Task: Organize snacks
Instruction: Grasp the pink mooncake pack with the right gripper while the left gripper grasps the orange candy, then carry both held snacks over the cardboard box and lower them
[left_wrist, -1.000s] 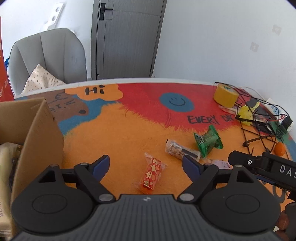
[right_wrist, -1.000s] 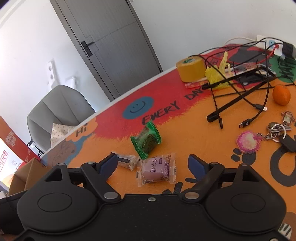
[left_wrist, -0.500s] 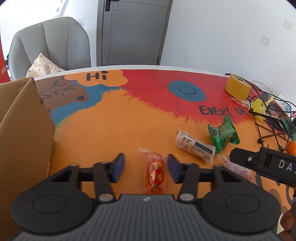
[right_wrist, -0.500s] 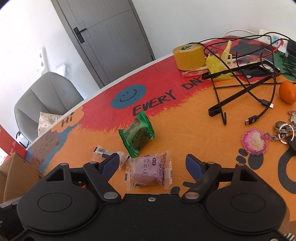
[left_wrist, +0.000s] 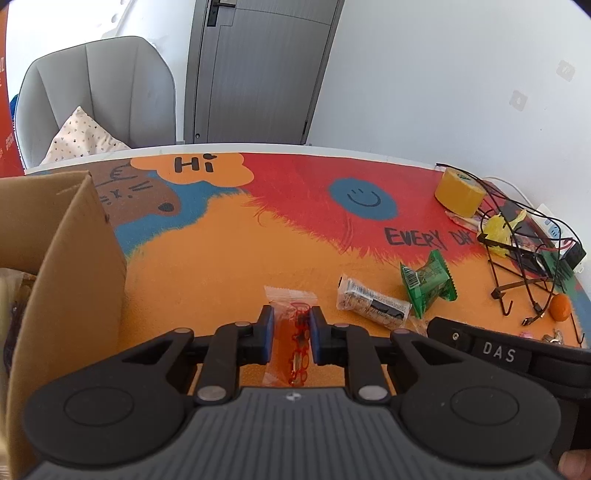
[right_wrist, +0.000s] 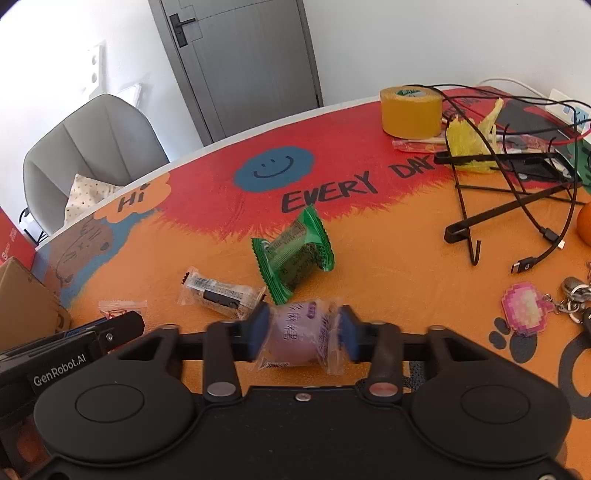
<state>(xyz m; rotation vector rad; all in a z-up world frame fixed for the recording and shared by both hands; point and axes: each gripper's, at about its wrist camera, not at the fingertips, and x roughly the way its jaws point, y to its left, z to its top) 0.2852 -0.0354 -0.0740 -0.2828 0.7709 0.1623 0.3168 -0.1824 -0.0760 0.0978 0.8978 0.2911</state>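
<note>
Snacks lie scattered on a bright printed table mat (left_wrist: 207, 266) that reads "Hi" on an orange cloud and "EVERY DAY" in black beside a blue smiley. The left gripper (left_wrist: 291, 334), its jaws just drawn together, pinches a slim clear packet with red-orange print (left_wrist: 293, 332) lying on the mat beside an open cardboard box (left_wrist: 74, 258). The right gripper (right_wrist: 302, 332), its jaws having just been closing, presses on both sides of a clear wrapper holding a pale purple cake (right_wrist: 299, 338); purple Chinese characters on it are too blurred to read. Just beyond it sit a green crimp-edged packet (right_wrist: 295, 254) with fine printed text and a clear bar wrapper with a dark label (right_wrist: 218, 291), touching each other. From the right wrist, the other tool's side reads "GenRobot.AI"; from the left, "DAS". A yellow tape roll (right_wrist: 410, 110), black cables (right_wrist: 535, 221) and a pink pixel keychain (right_wrist: 524, 308) lie further right.
</note>
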